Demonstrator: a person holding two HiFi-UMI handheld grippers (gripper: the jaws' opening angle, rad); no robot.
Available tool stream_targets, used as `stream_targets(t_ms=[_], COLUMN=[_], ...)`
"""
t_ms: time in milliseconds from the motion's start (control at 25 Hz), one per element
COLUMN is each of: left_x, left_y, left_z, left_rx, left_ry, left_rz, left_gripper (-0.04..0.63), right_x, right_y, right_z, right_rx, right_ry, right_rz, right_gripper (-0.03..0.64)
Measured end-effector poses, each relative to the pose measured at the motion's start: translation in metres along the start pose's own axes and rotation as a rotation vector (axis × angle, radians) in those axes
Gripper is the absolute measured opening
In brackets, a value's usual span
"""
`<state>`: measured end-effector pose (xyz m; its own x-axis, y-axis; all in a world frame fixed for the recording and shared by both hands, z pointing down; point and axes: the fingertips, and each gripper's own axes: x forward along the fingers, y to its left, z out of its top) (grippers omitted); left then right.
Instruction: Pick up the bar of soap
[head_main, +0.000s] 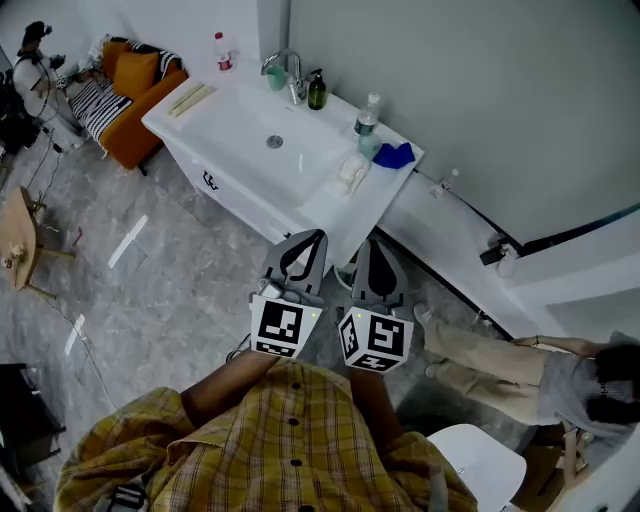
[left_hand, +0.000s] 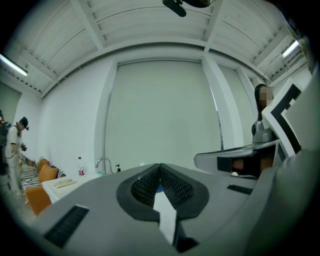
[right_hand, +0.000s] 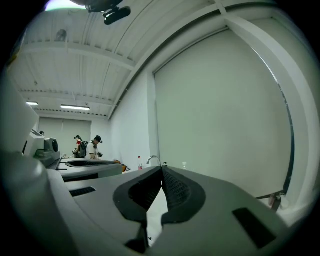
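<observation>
The white washstand (head_main: 238, 188) fills the far middle of the head view, with its basin sunk at the centre and a chrome tap (head_main: 290, 68) at the far rim. An orange sofa (head_main: 135, 90) stands far left of it. Nearer, over the grey floor, the left gripper (head_main: 318, 238) and right gripper (head_main: 368, 244) are held side by side, pointing level toward the washstand's near right corner. Each has its jaws pressed together at the tips with nothing between them. I judge they are carried closed because the approach is unfinished; one must open before any grasp.

On the counter's right end stand a clear water bottle (head_main: 367, 118) and a blue cloth (head_main: 395, 155). A dark pump bottle (head_main: 317, 90) sits beside the tap. The bar of soap (head_main: 350, 172) lies pale on the counter just right of the basin, near the cloth and well apart from both grippers. No label is legible; a small dark mark (head_main: 210, 181) on the washstand's front cannot be read.
</observation>
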<state>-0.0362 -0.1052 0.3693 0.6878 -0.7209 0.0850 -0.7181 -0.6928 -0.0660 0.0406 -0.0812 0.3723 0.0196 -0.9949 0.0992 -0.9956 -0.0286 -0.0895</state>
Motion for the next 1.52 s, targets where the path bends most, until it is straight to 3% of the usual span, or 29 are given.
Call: stream_targets(t_ms=[280, 720, 1160, 1520], left_x=[0.053, 0.103, 0.157, 0.215], left_y=[0.045, 0.064, 0.069, 0.065], left_z=[0.000, -0.007, -0.021, -0.046], left_rx=[-0.008, -0.039, -0.047, -0.034], left_ry=[0.003, 0.026, 0.062, 0.157], left_rz=[-0.067, -0.140, -0.096, -0.064], left_gripper=[0.012, 0.012, 0.012, 0.012], right_x=[0.063, 0.102, 0.143, 0.173], right_y=[0.001, -0.018, -0.051, -0.088], right_z=[0.005, 0.004, 0.004, -0.016], right_rx=[-0.005, -0.005, -0.008, 0.015], right_ry=[0.016, 0.048, 0.046, 0.093], right_rz=[-0.064, -0.153, -0.114, -0.075], right_gripper=[0.018, 0.018, 0.018, 0.018])
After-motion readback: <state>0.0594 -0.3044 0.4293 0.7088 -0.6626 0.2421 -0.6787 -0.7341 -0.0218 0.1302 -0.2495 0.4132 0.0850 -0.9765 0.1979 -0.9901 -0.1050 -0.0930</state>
